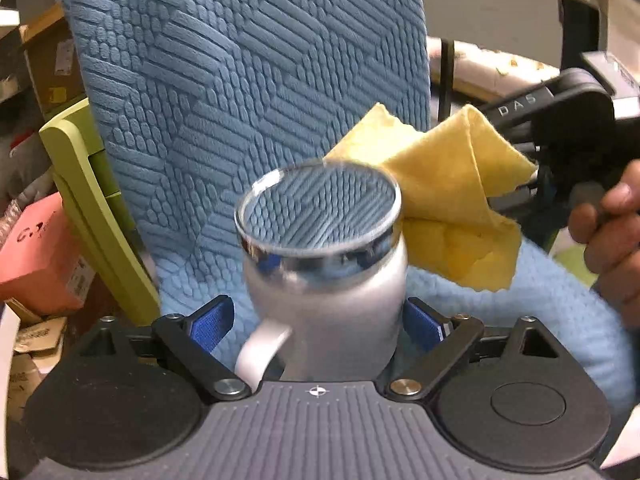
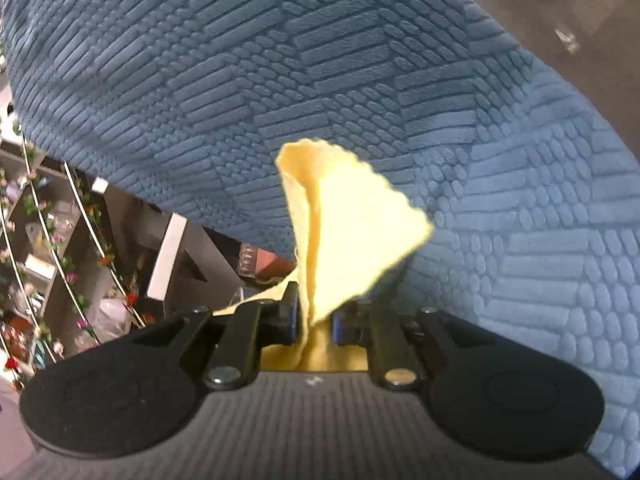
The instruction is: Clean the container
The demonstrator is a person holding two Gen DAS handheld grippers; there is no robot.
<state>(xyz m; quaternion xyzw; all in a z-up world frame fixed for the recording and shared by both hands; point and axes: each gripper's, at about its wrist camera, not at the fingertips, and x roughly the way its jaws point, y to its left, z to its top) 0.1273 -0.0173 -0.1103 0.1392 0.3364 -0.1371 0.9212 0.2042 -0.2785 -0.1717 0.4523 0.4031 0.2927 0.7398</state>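
My left gripper is shut on a white container shaped like a mug, with a handle at its lower left and a clear lid on a silver rim. It is held above a blue textured cloth. My right gripper is shut on a folded yellow cloth. In the left wrist view the yellow cloth hangs just right of the container's rim, touching or nearly touching it, with the right gripper behind it.
The blue textured cloth covers the surface below. A green drawer unit and a pink box stand at the left. A shelf with flower garlands shows at the left of the right wrist view. A hand grips the right tool.
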